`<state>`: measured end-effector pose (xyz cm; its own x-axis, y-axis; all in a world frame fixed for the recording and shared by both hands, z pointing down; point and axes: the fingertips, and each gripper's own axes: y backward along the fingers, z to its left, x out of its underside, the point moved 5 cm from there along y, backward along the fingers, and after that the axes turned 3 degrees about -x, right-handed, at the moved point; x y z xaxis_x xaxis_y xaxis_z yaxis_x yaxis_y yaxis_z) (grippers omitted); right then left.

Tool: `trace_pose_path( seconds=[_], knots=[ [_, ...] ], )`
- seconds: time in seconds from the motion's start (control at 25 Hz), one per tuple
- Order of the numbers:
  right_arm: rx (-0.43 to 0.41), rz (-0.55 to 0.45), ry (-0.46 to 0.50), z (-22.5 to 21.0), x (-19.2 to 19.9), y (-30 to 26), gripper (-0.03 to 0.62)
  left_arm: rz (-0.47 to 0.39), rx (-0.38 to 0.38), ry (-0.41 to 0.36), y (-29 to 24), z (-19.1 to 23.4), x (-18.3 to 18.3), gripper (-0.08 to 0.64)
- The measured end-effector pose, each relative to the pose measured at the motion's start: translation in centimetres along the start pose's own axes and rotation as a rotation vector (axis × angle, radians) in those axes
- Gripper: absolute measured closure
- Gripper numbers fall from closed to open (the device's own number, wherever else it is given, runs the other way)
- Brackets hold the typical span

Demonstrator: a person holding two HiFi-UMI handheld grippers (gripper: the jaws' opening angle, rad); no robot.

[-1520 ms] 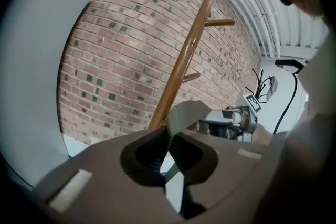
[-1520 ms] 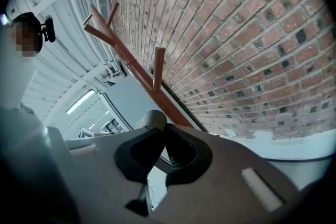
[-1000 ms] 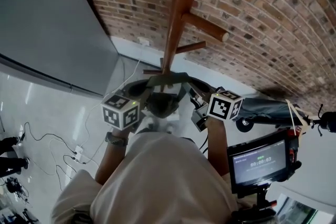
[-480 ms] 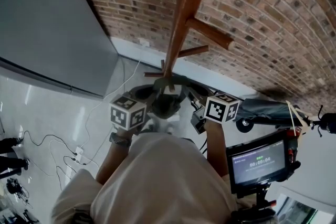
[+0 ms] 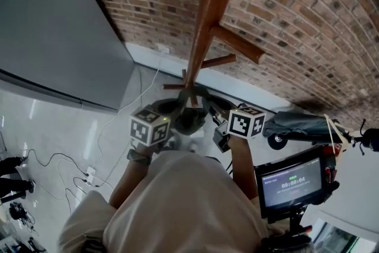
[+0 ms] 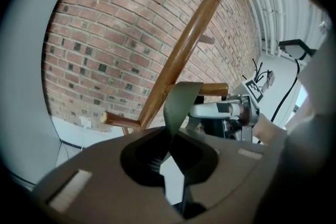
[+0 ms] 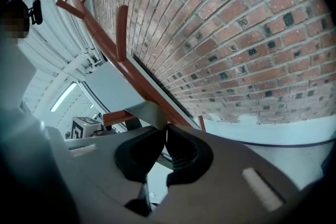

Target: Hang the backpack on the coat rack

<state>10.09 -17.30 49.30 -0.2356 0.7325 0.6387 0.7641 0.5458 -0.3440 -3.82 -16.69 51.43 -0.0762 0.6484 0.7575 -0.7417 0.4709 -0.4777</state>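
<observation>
The wooden coat rack (image 5: 204, 26) rises against the brick wall, with pegs (image 5: 237, 44) sticking out. The dark backpack (image 5: 189, 118) hangs in front of me, its olive strap (image 5: 192, 95) looped up by the pole near a low peg (image 5: 216, 60). My left gripper (image 5: 174, 108) is shut on the strap (image 6: 181, 102), which runs up from the gripper (image 6: 170, 152) past a peg (image 6: 212, 90). My right gripper (image 5: 211, 108) pinches the strap's other side (image 7: 147, 112) at the tips of the gripper (image 7: 164, 131); its jaws are starting to open.
A brick wall (image 5: 308, 21) stands behind the rack, and a grey panel (image 5: 53, 26) is at the left. Cables (image 5: 77, 172) lie on the white floor. A screen on a stand (image 5: 293, 183) and a wheeled frame (image 5: 308, 124) are at the right.
Both grippers have sunk a little and drawn closer together, bringing the strap loop lower against the pole. Both still hold the strap.
</observation>
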Motion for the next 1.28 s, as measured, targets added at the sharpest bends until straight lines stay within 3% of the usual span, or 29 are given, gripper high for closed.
trace_pose_path(
  seconds=[1.28],
  knots=[
    [-0.073,0.074,-0.031,-0.6,1.6,-3.5,0.549,0.013,-0.004,-0.047,-2.5,0.3,0.4,0.546]
  ],
)
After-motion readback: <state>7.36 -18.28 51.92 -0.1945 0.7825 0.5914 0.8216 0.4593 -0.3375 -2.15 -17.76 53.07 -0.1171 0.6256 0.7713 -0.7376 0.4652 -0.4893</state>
